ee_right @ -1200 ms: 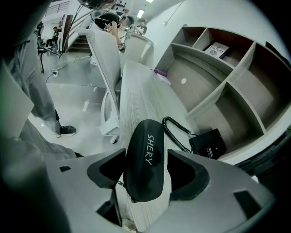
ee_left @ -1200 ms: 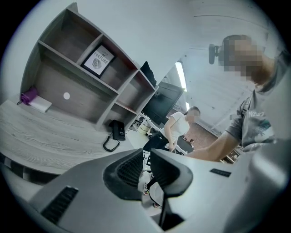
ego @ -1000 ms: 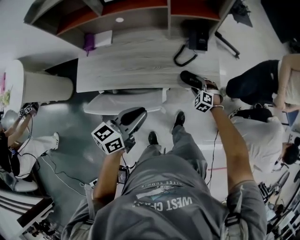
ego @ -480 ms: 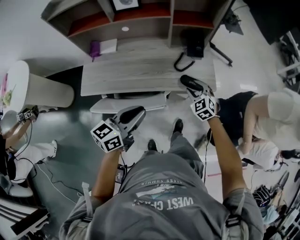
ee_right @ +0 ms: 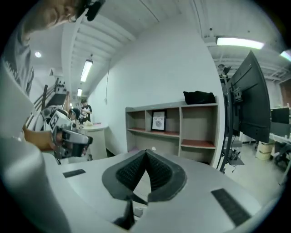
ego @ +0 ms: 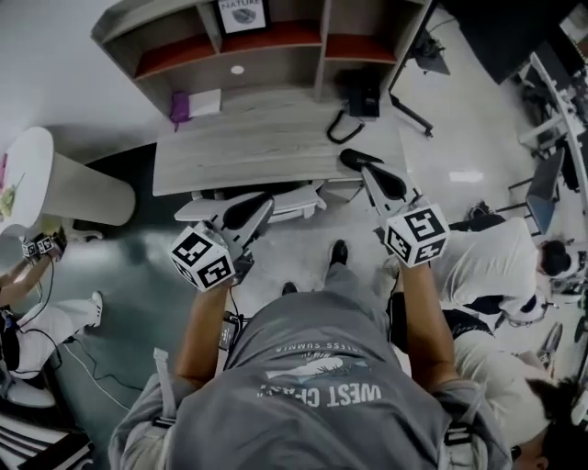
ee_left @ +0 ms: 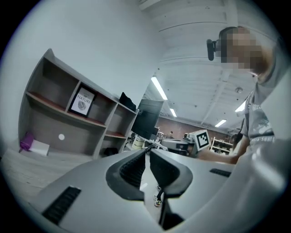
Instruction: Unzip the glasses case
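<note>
No glasses case shows clearly in any view. A black boxy thing (ego: 362,101) with a looped black cord (ego: 342,128) lies at the desk's far right; I cannot tell what it is. My left gripper (ego: 266,200) hangs in the air before the desk's front edge, pointing level at the shelves, jaws together and empty (ee_left: 148,149). My right gripper (ego: 349,158) is raised over the desk's right front corner. Its jaws have just been closing and now meet with nothing between them (ee_right: 146,151).
The grey wooden desk (ego: 266,147) carries a shelf unit (ego: 276,41) with a framed picture (ego: 243,15), a purple thing (ego: 179,106) and a white box (ego: 204,103). A round white table (ego: 37,174) stands at left. People sit at right (ego: 478,266). A monitor (ee_right: 252,100) stands right.
Both grippers have risen toward the camera, the right one much more, lifting off the desk's edge and rolling. The right jaws have gone from open to shut.
</note>
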Demonstrator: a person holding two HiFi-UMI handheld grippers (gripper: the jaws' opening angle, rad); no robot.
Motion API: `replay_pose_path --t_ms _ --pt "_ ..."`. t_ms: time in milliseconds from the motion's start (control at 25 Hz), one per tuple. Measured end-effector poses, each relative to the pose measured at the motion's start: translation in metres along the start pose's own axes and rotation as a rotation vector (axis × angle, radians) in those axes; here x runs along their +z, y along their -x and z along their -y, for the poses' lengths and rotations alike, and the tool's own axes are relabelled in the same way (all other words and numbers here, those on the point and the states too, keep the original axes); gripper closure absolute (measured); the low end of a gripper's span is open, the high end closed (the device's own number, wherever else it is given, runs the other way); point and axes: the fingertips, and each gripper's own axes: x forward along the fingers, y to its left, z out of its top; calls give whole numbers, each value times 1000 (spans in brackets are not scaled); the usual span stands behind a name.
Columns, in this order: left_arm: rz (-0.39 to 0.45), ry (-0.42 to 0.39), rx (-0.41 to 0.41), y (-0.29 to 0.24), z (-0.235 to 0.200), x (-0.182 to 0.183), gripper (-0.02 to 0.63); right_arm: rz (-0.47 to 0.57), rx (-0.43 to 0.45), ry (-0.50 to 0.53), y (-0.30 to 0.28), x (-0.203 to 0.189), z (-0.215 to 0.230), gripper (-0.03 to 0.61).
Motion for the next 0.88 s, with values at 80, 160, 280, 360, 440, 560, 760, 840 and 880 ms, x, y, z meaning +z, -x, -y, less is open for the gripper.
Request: replay_pose_path --t_ms 80,160,280,360,440,560,760,840,880 --pt "14 -55 9 4 5 11 589 34 5 -30 20 22 -11 569" --pt "26 -121 20 7 11 22 597 64 8 -58 41 40 -22 569" --pt "47 -232 49 11 18 39 608 107 8 -75 66 63 -38 569" --pt "70 -302 74 15 23 51 614 116 -7 -62 81 71 -46 571" --pt "97 -362 89 18 29 62 614 111 -25 -41 93 75 -54 571" --pt "132 -421 94 24 40 73 615 109 -36 -36 109 77 -65 571" --pt "157 -438 87 34 55 80 615 115 -63 -33 131 82 -74 571" --pt "160 -434 85 36 55 78 615 115 -72 -32 134 81 -75 571" --pt "161 -431 85 36 54 77 615 115 -76 -32 135 79 -75 571"
